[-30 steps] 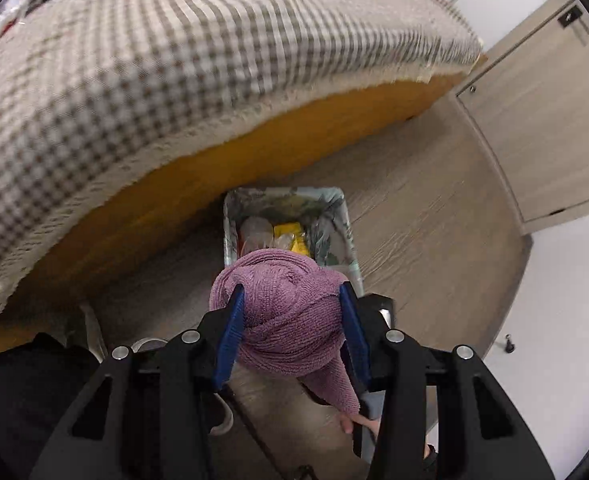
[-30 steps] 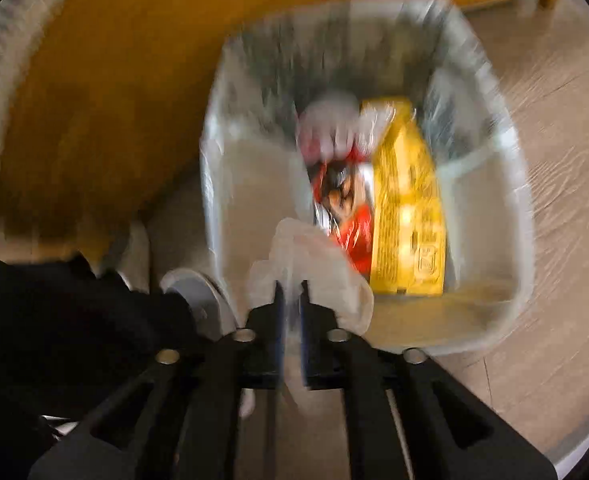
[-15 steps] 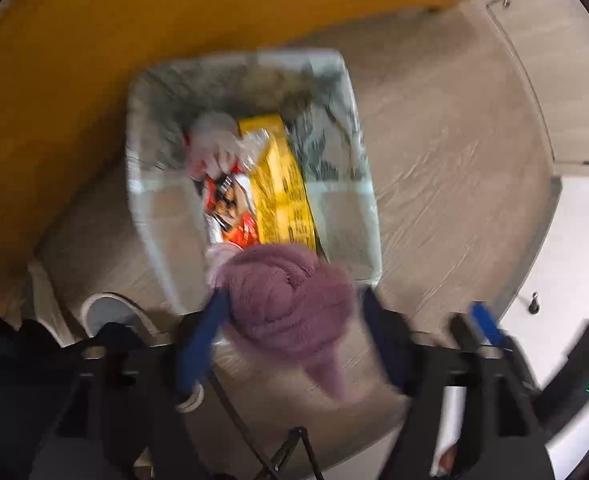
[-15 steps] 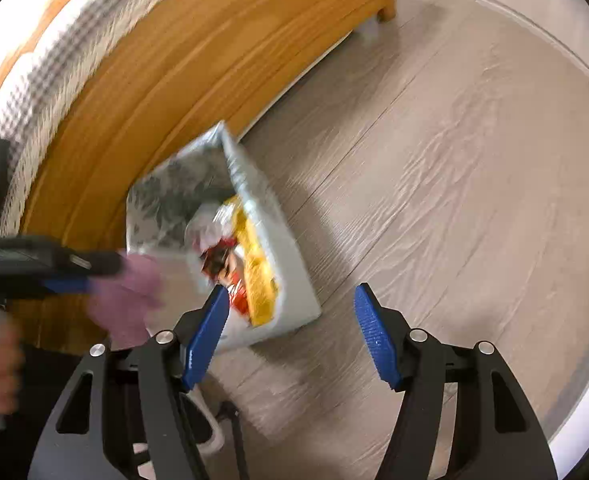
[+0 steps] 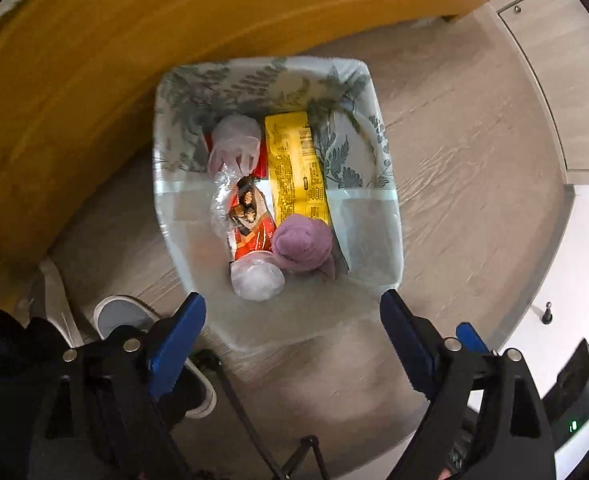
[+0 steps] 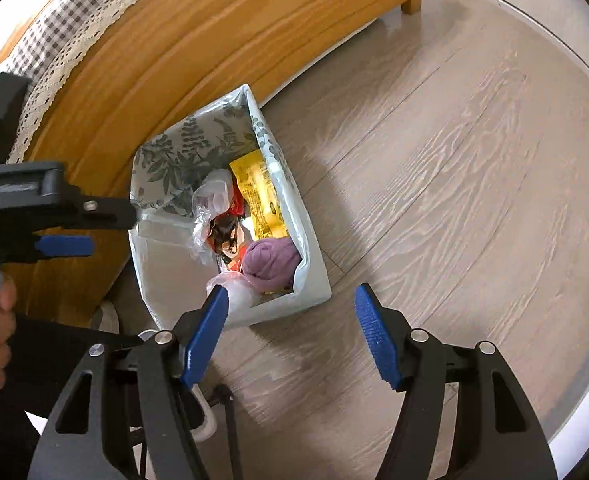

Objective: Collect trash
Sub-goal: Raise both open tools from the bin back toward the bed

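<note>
1. Purple cloth bundle (image 5: 302, 246) lies inside lined bin (image 5: 390, 216), atop wrappers.
2. Left hand-held gripper (image 5: 292, 332) spread, empty; right hand-held gripper (image 6: 290, 334) likewise.
3. Risk: retreating fingers could snag loose liner, tipping bin.

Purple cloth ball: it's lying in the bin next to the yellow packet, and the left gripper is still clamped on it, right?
Not clamped. The left wrist view shows the left gripper open and empty above the bin. The purple cloth ball does lie inside, next to the yellow packet.
</note>
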The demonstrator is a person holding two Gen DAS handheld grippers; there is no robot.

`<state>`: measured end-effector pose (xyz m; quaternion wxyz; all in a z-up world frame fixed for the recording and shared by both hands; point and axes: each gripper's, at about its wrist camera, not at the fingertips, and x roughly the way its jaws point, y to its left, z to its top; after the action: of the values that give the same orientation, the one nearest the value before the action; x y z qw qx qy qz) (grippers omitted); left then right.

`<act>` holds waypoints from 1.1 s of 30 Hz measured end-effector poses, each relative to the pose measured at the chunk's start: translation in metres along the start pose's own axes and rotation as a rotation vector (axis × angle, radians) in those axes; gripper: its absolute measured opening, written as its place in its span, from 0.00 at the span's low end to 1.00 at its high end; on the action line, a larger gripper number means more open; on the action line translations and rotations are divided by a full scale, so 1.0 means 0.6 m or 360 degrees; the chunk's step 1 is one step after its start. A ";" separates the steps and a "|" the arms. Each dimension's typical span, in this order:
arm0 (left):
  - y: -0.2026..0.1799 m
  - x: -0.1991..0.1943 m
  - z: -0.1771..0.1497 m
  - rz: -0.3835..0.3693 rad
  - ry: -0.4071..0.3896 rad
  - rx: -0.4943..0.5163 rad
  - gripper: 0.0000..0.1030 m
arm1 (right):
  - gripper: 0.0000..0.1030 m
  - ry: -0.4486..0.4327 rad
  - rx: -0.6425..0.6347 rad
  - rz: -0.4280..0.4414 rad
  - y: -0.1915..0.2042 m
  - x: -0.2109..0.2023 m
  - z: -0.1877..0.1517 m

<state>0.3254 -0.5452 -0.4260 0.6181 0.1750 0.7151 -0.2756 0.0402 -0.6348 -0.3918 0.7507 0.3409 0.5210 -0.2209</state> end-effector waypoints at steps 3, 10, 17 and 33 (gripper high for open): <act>0.012 -0.046 -0.017 -0.0034 -0.0059 -0.0002 0.84 | 0.62 -0.0028 -0.0006 -0.0047 0.002 -0.015 0.012; 0.071 -0.284 -0.067 -0.0270 -0.0567 0.0030 0.84 | 0.62 -0.0167 -0.0122 -0.0100 0.068 -0.108 0.072; 0.215 -0.531 -0.149 -0.0392 -0.1147 0.0012 0.85 | 0.62 -0.0551 -0.0386 0.0002 0.259 -0.272 0.100; 0.807 -0.611 -0.135 0.0114 -0.1543 -0.0774 0.91 | 0.61 -0.0702 -0.0898 0.0242 0.759 -0.254 0.128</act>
<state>0.6122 -0.0815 -0.1459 0.9087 -0.0959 0.3849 -0.1301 0.3468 -0.3902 -0.1043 0.9238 0.1024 0.3602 -0.0803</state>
